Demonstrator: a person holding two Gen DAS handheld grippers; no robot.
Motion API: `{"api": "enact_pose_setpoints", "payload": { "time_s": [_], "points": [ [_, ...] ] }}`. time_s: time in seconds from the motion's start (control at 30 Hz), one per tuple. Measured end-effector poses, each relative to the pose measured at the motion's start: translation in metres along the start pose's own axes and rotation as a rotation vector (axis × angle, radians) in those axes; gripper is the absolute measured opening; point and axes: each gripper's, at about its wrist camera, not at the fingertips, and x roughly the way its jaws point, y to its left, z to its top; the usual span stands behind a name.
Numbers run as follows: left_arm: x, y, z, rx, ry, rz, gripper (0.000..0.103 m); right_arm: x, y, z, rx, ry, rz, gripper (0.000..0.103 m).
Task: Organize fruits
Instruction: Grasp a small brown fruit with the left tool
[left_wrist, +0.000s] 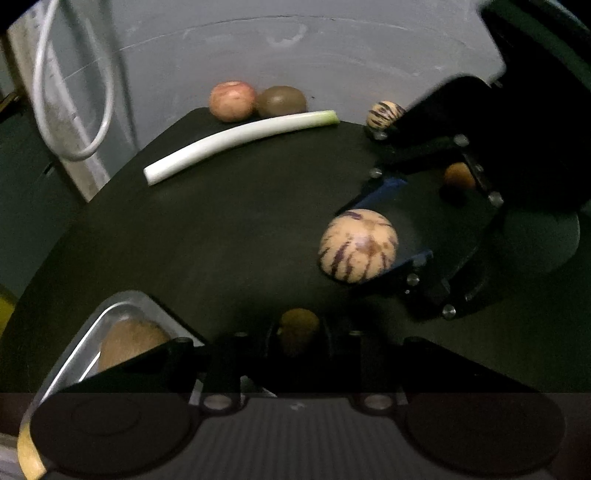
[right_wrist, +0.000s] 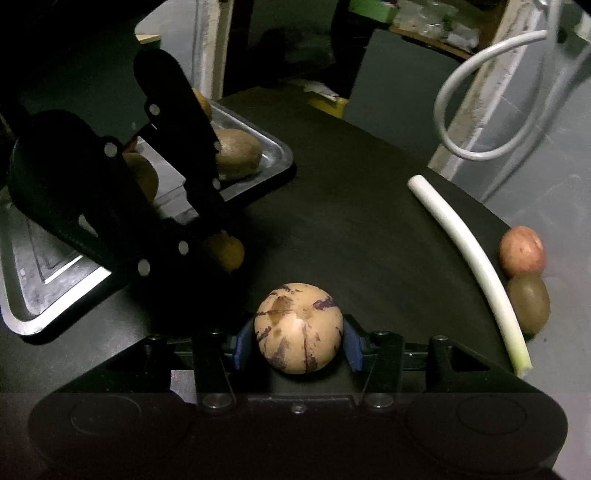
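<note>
Your right gripper (right_wrist: 299, 341) is clamped on a round cream fruit with purple streaks (right_wrist: 297, 328), blue pads (right_wrist: 243, 345) pressed to both its sides; the fruit sits just above or on the black round tabletop (right_wrist: 351, 229), contact hidden underneath. Skin is smooth, pale tan, with brown blotches on top and broken purple stripes running down.

Your left gripper (left_wrist: 298, 332) is clenched on a small brown-yellow fruit (left_wrist: 298, 326); its fingers are black on black, so only the fruit's upper half reads, and the pads can't be made out. In the right wrist view the same small fruit (right_wrist: 226, 252) pokes out past the dark left gripper body, near the corner of the silver metal tray (right_wrist: 44, 280).

The tray holds a brown oval kiwi-like fruit (right_wrist: 236, 153) and at least one more brownish piece, mostly blocked by the gripper. A second striped cream fruit (left_wrist: 384, 114) at the far table edge is half covered by the right gripper. An orange-brown blob (left_wrist: 459, 176) behind its frame is too blurred to name.

Further out: a long white leek stalk with a green end (left_wrist: 240, 142), then a reddish apple (left_wrist: 232, 100) touching a brown-green kiwi (left_wrist: 281, 101) at the rim. A white cable loop (left_wrist: 74, 92) hangs beyond, motion-smeared.
</note>
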Motion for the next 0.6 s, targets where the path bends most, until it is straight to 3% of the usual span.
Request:
{"api": "enact_pose_setpoints", "payload": {
  "time_s": [0.3, 0.6],
  "points": [
    [-0.033, 0.014, -0.008, -0.232, -0.090, 0.041, 0.028, -0.027, 0.005, -0.008, 0.107, -0.045, -0.043, 0.051],
    [-0.084, 0.017, -0.029, -0.441, -0.214, 0.149, 0.028, -0.056, 0.024, 0.006, 0.153, -0.103, -0.069, 0.051]
  ]
}}
